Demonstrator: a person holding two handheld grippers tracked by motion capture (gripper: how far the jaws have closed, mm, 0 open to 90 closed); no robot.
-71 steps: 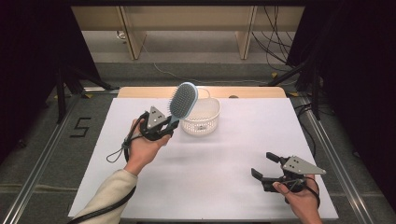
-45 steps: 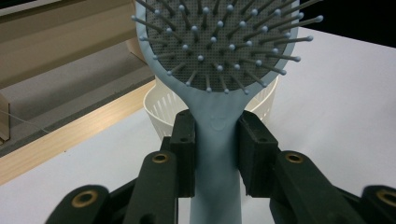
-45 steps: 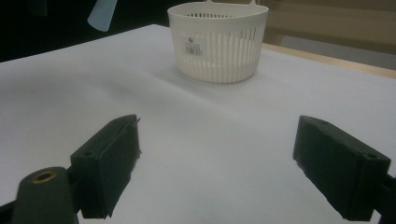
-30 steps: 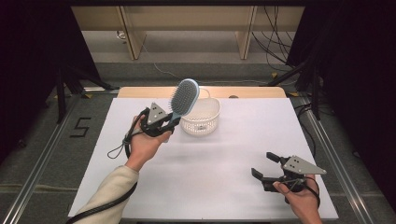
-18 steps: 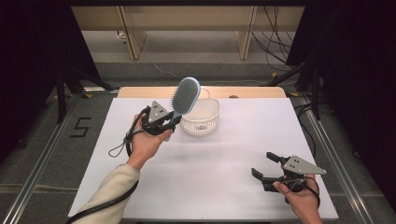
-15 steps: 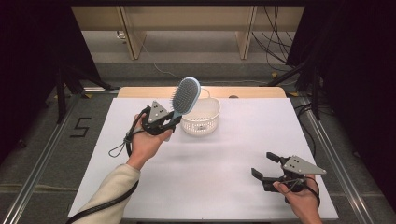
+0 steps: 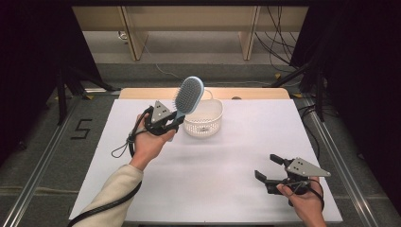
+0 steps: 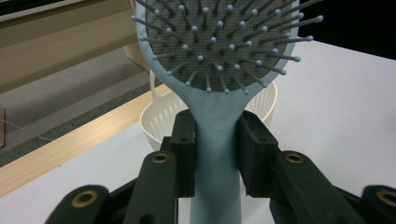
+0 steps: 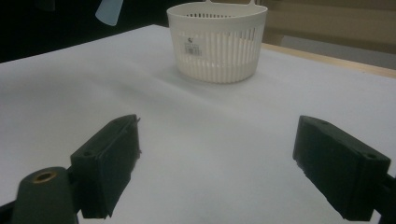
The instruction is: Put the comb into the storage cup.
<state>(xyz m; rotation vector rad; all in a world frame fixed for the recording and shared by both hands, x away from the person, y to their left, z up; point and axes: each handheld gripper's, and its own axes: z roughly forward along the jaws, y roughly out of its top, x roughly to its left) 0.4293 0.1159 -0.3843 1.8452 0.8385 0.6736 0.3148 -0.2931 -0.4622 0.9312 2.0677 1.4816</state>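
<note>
A light blue paddle hairbrush (image 7: pixel 188 95) is held in the air by its handle, head up and tilted toward the white slatted basket (image 7: pixel 204 124). My left gripper (image 7: pixel 174 122) is shut on that handle; in the left gripper view both pads press the hairbrush (image 8: pixel 215 60) handle at my left gripper (image 8: pixel 216 144), with the basket (image 8: pixel 154 122) behind. My right gripper (image 7: pixel 270 168) rests low at the table's front right, jaws wide apart with nothing between them. In the right gripper view my right gripper (image 9: pixel 217 161) faces the basket (image 9: pixel 217 42) across bare white tabletop.
The white tabletop (image 7: pixel 236 151) has a wooden strip (image 7: pixel 255 93) along its far edge. A black cable (image 7: pixel 125 146) trails from the left gripper. Dark stands and cables flank the table on the floor.
The left hand has lifted the brush slightly and tipped its head a little more upright over the basket's left rim. The right gripper has stayed still.
</note>
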